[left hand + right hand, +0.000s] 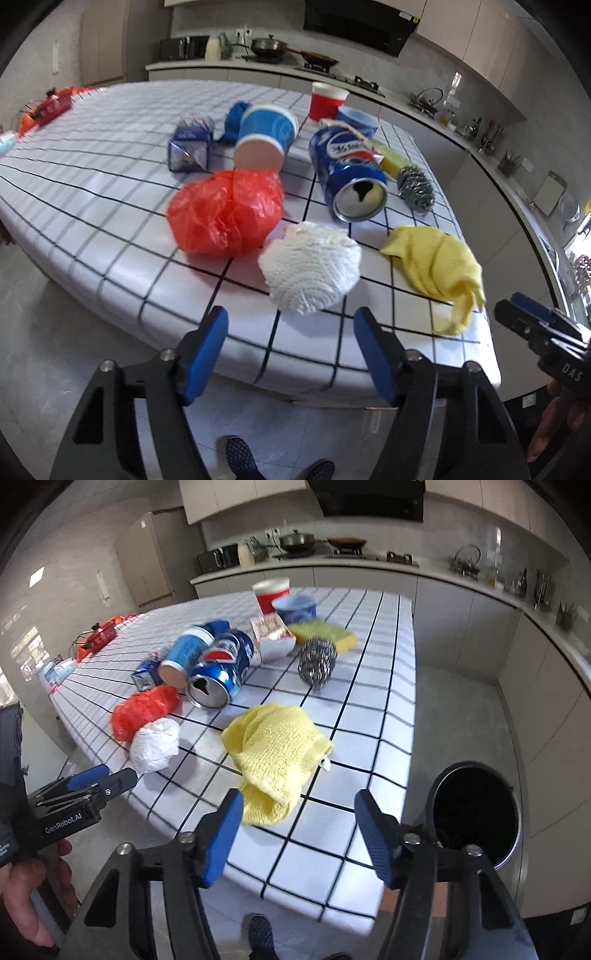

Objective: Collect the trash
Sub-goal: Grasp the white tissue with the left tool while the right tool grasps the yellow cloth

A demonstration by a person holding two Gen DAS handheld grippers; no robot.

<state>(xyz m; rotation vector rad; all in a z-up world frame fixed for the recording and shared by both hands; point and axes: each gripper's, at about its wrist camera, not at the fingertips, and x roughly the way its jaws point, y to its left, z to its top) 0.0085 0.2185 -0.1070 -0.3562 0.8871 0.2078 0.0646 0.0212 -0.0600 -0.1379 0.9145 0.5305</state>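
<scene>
Can (349, 173) dented; crinkly red bag (225, 212), fluffy cloth (275, 753).

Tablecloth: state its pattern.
The tablecloth is white with a dark grid; clearest in the right wrist view.

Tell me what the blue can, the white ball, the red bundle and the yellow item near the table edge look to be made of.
Blue can: thin metal, glossy print, bare silvery top.
White ball: likely crumpled paper towel, matte, with an embossed dimpled texture.
Red bundle: thin plastic bag, shiny translucent wrinkles.
Yellow item: soft cloth, matte, fuzzy towel-like weave.
</scene>
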